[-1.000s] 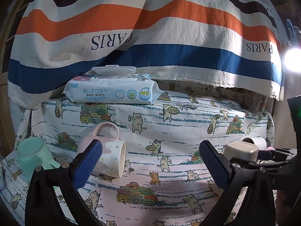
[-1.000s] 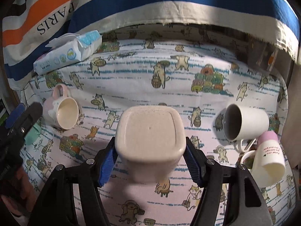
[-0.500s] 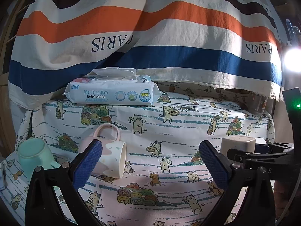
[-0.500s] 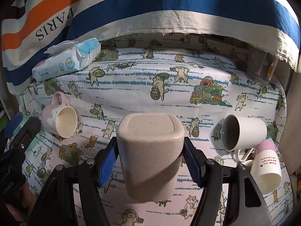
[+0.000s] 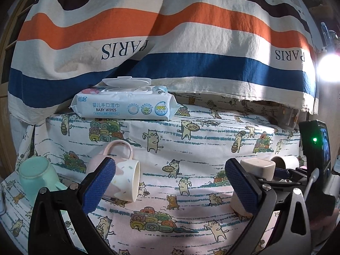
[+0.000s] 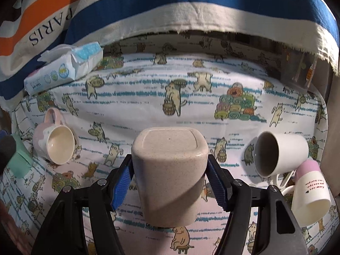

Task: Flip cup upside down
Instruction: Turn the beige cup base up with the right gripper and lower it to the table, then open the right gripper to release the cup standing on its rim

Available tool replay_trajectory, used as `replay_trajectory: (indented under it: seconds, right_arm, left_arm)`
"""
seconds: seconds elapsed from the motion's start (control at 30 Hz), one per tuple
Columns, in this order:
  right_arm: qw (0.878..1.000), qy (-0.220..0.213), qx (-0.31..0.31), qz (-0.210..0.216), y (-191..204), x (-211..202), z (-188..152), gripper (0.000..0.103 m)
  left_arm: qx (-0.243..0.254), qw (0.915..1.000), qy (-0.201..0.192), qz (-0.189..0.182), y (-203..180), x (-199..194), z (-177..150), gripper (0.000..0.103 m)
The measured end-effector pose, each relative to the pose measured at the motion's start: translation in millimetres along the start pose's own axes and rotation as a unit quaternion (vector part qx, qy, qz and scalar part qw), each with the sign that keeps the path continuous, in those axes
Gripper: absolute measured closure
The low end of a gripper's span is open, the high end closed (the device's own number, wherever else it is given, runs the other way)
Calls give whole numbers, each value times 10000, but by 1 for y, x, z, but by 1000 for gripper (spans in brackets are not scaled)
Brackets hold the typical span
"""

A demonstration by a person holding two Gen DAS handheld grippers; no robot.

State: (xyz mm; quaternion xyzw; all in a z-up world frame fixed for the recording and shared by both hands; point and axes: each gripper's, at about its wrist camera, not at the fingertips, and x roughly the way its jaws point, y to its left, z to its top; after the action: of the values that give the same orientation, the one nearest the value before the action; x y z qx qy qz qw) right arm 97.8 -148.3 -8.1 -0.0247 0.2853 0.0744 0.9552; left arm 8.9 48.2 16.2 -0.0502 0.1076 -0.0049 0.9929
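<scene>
A pack of baby wipes point(image 5: 125, 106), its lid flipped open, lay at the back of a desk covered in a cat-print cloth point(image 6: 201, 97), beneath a hanging striped sheet point(image 5: 170, 42) printed "PARIS". A pink mug point(image 6: 56, 142) and a white mug point(image 6: 282, 153) lay on their sides, well apart. A mint-green cup point(image 5: 37, 176) stood upside down just beside the pink mug.
</scene>
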Motion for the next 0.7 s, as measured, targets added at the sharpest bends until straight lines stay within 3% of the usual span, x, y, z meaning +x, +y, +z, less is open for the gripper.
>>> replay_trajectory:
  seconds: [0.17,0.3,0.7]
  right_arm:
    - [9994,38,-330,-13,7,-4,-7,33]
    - [9993,96,-366,79,7,-6,-12,17]
    - [9987,-459,-134,182,-15,-44,7,15]
  left_arm:
    - [32,10000,-7,0,-1,-1,-1,1]
    - [21,10000,-23,10,-1,-1,-1,1]
    - [104,9998,-148,-11,-4,-6,0,1]
